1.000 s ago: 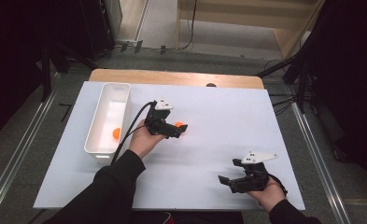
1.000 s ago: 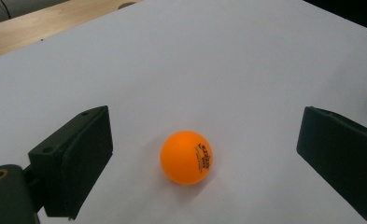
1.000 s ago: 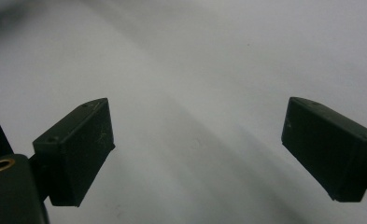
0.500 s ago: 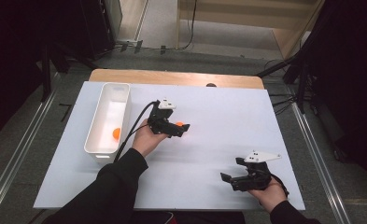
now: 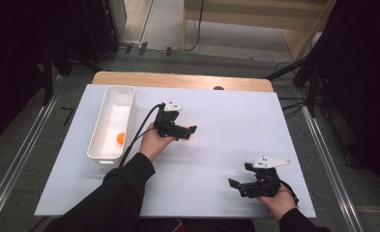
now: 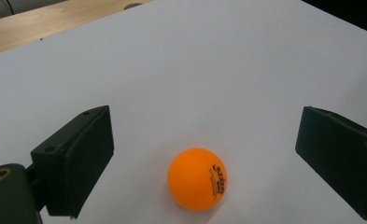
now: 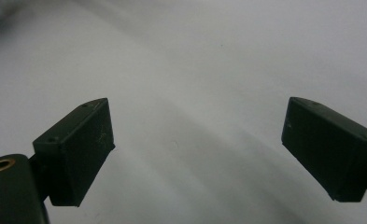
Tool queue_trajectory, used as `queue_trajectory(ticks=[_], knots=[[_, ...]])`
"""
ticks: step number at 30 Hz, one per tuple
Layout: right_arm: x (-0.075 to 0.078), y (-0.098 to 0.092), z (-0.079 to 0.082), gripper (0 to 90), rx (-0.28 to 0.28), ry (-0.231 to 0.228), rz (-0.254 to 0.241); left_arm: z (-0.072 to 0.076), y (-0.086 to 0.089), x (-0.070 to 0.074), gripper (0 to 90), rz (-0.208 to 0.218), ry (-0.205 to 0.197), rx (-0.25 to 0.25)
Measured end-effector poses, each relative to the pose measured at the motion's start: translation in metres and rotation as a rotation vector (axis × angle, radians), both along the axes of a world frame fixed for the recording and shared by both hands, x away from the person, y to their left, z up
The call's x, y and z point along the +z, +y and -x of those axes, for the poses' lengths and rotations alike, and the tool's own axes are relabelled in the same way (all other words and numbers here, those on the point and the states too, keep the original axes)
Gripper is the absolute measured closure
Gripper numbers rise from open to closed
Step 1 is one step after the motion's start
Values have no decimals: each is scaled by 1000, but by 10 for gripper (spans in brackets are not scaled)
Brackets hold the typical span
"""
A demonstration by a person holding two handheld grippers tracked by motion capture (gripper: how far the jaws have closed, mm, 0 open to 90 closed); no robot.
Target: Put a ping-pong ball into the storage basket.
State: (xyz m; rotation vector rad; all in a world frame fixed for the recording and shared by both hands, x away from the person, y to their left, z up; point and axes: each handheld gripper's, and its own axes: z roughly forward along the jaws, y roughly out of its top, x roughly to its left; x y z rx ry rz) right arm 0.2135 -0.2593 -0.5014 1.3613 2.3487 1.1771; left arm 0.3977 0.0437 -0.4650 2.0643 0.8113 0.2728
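Now the left claw (image 6: 204, 154) gapes wide around the ball (image 6: 198, 179), untouched on the surface (image 5: 226, 116) near its middle. Right claw (image 5: 237, 182), wide too, sits by the near right corner.

Left gripper (image 5: 190, 131) has edged slightly right over ball (image 6: 197, 179)

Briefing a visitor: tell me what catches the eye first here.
An orange ball lies on the white table, between the wide-open jaws of the left tongs. A second orange ball sits in the white bin at the table's left. The right tongs are open near the front edge.
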Motion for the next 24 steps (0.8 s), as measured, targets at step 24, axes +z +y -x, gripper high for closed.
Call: queue_trajectory(ticks=[24], knots=[[-2,-2,6,78,-3,11,10,-5,-11,-18,60,-52,12,-5]])
